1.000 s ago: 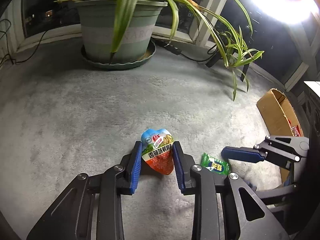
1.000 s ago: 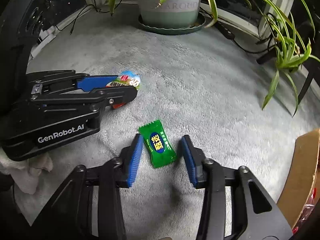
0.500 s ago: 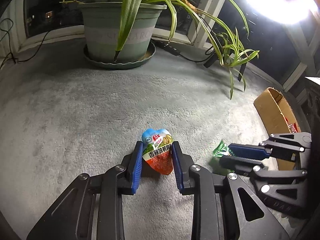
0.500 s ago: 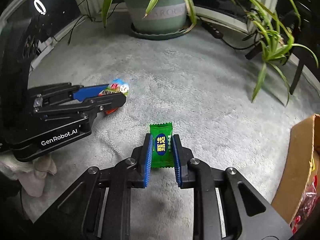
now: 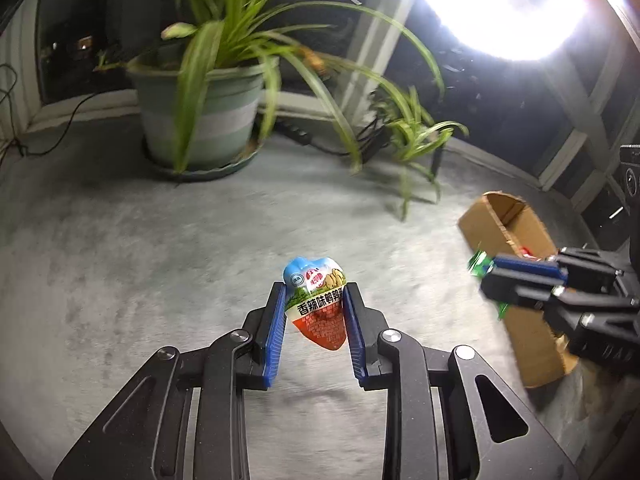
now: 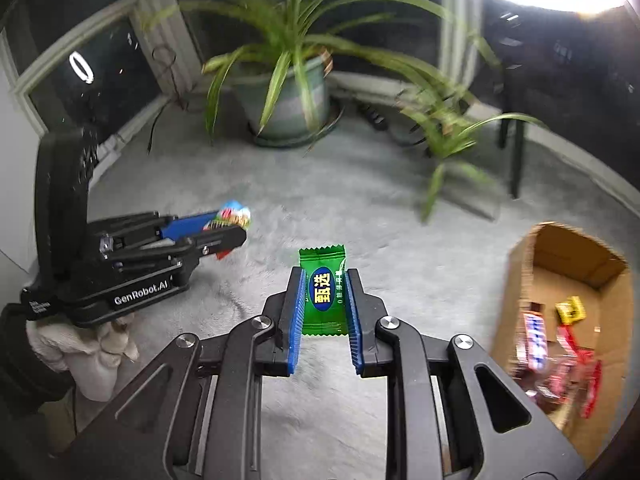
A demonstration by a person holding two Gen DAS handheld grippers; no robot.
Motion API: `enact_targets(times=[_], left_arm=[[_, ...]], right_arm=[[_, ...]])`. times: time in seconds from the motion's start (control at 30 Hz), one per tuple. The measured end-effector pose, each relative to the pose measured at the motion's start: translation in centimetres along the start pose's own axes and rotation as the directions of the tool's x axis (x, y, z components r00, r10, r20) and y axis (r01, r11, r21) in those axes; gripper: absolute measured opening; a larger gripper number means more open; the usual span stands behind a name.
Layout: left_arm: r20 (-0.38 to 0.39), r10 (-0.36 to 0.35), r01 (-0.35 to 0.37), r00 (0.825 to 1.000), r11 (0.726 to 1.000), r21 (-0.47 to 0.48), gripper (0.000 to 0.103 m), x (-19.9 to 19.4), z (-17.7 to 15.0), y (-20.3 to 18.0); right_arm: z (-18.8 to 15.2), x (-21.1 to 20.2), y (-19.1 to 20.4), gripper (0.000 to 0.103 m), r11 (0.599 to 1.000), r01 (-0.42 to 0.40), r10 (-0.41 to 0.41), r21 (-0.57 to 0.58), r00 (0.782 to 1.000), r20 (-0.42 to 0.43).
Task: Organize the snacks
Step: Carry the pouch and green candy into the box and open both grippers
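With each tool clamped on a snack, the left tool (image 5: 314, 308) holds the pouch (image 5: 318, 308) and the right tool (image 6: 323, 300) the green candy (image 6: 323, 294) above the carpet (image 6: 360, 208), likely bound for the box (image 6: 524, 276) near its right edge.

right tool (image 6: 323, 280) pinches green candy (image 6: 323, 294)
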State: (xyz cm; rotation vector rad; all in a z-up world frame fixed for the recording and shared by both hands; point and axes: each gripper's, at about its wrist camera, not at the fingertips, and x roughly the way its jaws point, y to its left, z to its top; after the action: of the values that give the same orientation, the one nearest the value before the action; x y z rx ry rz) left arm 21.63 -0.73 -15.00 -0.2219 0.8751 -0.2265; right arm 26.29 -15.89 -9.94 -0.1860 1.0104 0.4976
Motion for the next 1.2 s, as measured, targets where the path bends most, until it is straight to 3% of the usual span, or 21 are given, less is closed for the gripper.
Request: enact_targets(times=[0.33, 0.57, 0.77, 1.2], left_arm=[[0.027, -0.095, 0.094, 0.995, 0.994, 0.049, 0.026, -0.9, 0.5, -6.4], [0.032, -0.179, 0.175, 0.983, 0.980, 0.099, 0.026, -1.5, 0.6, -12.4], [0.021, -0.241, 0.236, 0.970, 0.962, 0.136, 0.026, -1.6, 0.5, -17.3], [-0.059, -0.300, 0.305, 0.952, 0.935, 0.182, 0.026, 1.3, -1.4, -25.6]], right_arm=[[-0.9, -6.2, -8.0, 0.020, 0.988, 0.136, -0.141, 0.077, 0.988, 0.068], [-2.1, -8.0, -14.7, 0.020, 0.960, 0.233, -0.245, 0.155, 0.968, 0.061], [-3.1, -8.2, -19.6, 0.020, 0.947, 0.222, -0.237, 0.233, 0.971, 0.037], [-4.4, -5.9, -22.8, 0.020, 0.945, 0.172, -0.173, 0.277, 0.985, -0.021]])
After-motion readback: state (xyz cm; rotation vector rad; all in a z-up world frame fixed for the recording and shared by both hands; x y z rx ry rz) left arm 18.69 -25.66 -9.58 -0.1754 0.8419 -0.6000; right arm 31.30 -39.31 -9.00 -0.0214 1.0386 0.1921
